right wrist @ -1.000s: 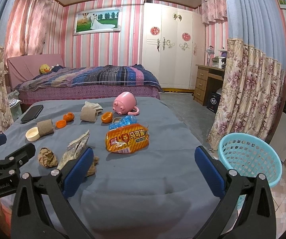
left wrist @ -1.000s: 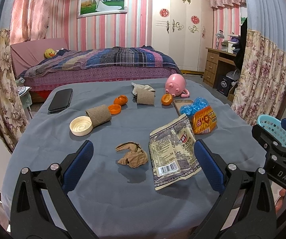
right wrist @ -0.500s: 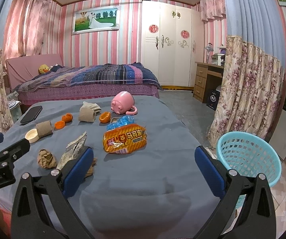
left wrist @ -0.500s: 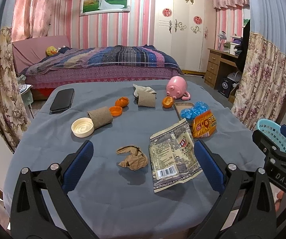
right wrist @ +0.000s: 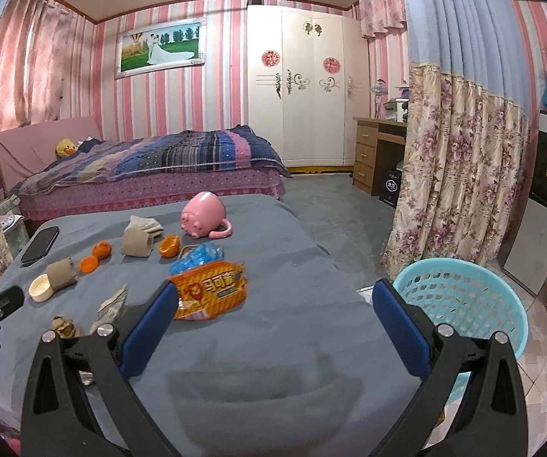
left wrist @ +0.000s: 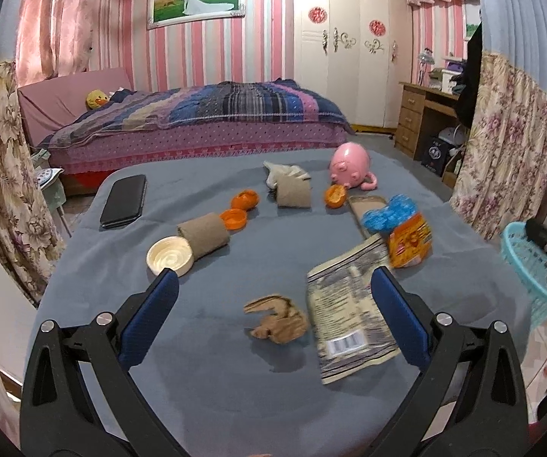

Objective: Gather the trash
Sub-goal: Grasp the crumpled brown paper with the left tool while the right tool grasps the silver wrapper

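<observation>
- A table under a grey-blue cloth (left wrist: 205,373) fills the foreground of a bedroom with pink-striped walls, a quilted bed (left wrist: 197,122) and a white wardrobe (right wrist: 304,87).
- Trash on the cloth: a crumpled brown paper (left wrist: 279,323), a flat printed wrapper (left wrist: 349,316), an orange snack bag (right wrist: 210,291), two cardboard tubes, orange peels, a cream lid (left wrist: 170,256).
- A black phone (left wrist: 124,200) and a pink pig mug (right wrist: 203,218) lie farther back.
- A turquoise basket (right wrist: 464,304) stands on the floor beside the table's right edge.
- The left gripper (left wrist: 273,318) hangs spread wide above the brown paper and wrapper, holding nothing.
- The right gripper (right wrist: 273,320) is equally wide, empty, its left finger overlapping the snack bag in view.
</observation>
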Demonstrator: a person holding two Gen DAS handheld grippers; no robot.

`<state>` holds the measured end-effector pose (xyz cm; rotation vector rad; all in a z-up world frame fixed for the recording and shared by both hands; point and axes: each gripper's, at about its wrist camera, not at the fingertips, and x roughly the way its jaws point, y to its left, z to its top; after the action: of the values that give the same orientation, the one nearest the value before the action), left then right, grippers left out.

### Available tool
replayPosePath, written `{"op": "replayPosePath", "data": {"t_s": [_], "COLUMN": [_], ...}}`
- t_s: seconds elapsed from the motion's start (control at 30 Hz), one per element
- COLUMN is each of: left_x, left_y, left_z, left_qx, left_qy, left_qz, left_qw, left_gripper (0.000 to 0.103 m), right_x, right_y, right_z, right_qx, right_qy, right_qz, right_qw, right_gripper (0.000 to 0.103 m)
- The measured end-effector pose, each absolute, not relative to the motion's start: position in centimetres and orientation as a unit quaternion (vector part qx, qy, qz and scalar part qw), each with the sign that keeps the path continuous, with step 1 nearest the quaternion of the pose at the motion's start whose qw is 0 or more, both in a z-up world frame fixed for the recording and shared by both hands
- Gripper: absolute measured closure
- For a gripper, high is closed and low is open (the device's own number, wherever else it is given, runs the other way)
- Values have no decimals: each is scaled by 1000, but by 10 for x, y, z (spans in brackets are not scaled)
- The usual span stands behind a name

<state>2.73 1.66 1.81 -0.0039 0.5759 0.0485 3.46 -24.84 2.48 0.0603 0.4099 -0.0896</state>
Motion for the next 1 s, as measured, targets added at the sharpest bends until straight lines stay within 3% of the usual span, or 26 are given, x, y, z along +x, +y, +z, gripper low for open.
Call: {"op": "replayPosePath", "data": {"t_s": [0.27, 0.7, 0.73, 0.8, 0.83, 0.87, 1.0], "left_x": [35, 72, 76, 80, 83, 84, 75], "left_y": [46, 37, 35, 32, 31, 31, 33], "left_z": [-14, -60, -62, -67, -69, -71, -67], "left_qx": [-9, -17, -19, -21, -22, -25, -30], "left_qy": [316, 351, 354, 361, 368, 374, 364], "left_qz": [37, 5, -1, -16, -25, -34, -48], "left_qw": [948, 936, 935, 932, 929, 927, 930], "left_gripper": [5, 6, 7, 24, 42, 50, 53], "right_x": [57, 71, 72, 73, 74, 74, 67], "right_y": [-244, -231, -232, -233, -234, -234, -222], "right_z": [2, -24, -25, -26, -26, -27, -17], "right_qx": [23, -8, -7, 1, 5, 8, 19], "right_qy": [254, 260, 261, 267, 274, 279, 270], "right_qz": [-43, -71, -68, -62, -58, -51, -13], "right_qw": [966, 963, 963, 962, 960, 959, 963], "right_gripper": [4, 4, 4, 4, 4, 4, 4]}}
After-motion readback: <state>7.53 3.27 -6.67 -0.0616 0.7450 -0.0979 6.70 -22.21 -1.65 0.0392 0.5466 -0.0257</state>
